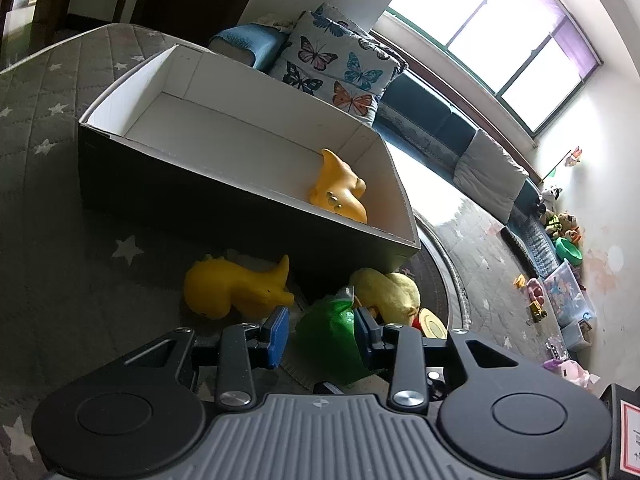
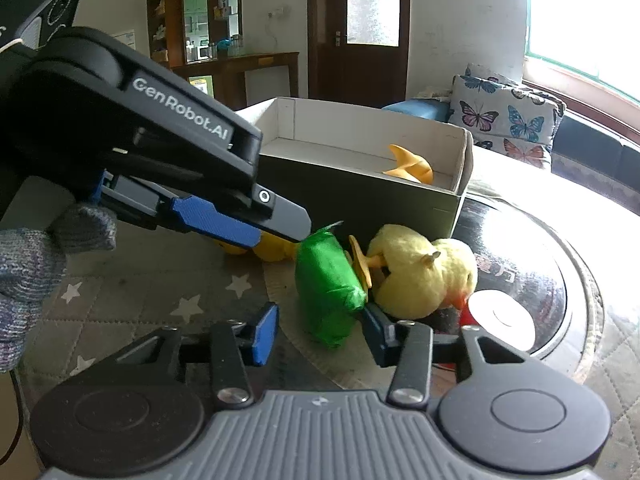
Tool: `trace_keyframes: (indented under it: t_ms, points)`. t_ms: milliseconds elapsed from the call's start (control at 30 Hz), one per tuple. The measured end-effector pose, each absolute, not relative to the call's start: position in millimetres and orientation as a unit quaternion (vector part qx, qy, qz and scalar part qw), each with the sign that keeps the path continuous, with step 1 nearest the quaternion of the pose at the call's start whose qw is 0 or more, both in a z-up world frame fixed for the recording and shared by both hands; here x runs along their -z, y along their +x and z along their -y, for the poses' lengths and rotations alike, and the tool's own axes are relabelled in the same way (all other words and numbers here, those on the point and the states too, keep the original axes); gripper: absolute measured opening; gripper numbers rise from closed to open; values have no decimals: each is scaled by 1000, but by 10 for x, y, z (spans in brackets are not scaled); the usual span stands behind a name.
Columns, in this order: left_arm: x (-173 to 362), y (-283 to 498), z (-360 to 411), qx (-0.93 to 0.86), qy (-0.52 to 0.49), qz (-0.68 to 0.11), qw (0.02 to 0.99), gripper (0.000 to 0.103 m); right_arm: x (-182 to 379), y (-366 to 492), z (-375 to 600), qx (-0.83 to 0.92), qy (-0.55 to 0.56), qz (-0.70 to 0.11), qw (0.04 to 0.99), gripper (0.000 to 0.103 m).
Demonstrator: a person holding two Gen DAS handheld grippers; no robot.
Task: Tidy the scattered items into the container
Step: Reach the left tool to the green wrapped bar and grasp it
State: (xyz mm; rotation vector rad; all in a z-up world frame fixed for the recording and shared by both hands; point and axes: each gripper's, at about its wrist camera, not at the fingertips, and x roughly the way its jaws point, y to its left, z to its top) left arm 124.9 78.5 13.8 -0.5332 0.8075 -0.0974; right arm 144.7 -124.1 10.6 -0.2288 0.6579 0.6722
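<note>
A dark cardboard box [image 1: 200,196] with a white inside stands on the grey star rug; one orange-yellow rubber toy [image 1: 340,190] lies in it, also seen in the right wrist view [image 2: 412,166]. In front of the box lie a yellow rubber toy [image 1: 236,286], a green foil packet [image 1: 326,330] [image 2: 328,284] and a yellow plush duck [image 1: 390,290] [image 2: 424,276]. My left gripper [image 1: 320,330] is open, its blue pads either side of the green packet. My right gripper [image 2: 320,330] is open, low in front of the packet. The left gripper's body [image 2: 160,140] reaches in from the left.
A round black disc [image 2: 540,280] lies under the duck, with a red-and-white lid [image 2: 500,316] on it. A butterfly cushion [image 1: 340,64] and blue sofa sit behind the box. Toys and plastic bins [image 1: 560,288] line the far wall.
</note>
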Motion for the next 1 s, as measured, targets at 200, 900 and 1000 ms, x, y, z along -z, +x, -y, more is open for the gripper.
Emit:
trace_keyframes:
  t_ms: [200, 900, 1000]
  points:
    - [-97, 1266, -795, 50, -265, -393, 879, 38, -104, 1418, 1201, -322, -116, -314, 886, 39]
    - [48, 1340, -802, 38, -285, -417, 862, 38, -82, 1381, 1175, -333, -112, -322, 879, 32]
    - [82, 1352, -801, 36, -286, -422, 859, 38, -86, 1367, 1177, -337, -110, -323, 878, 32]
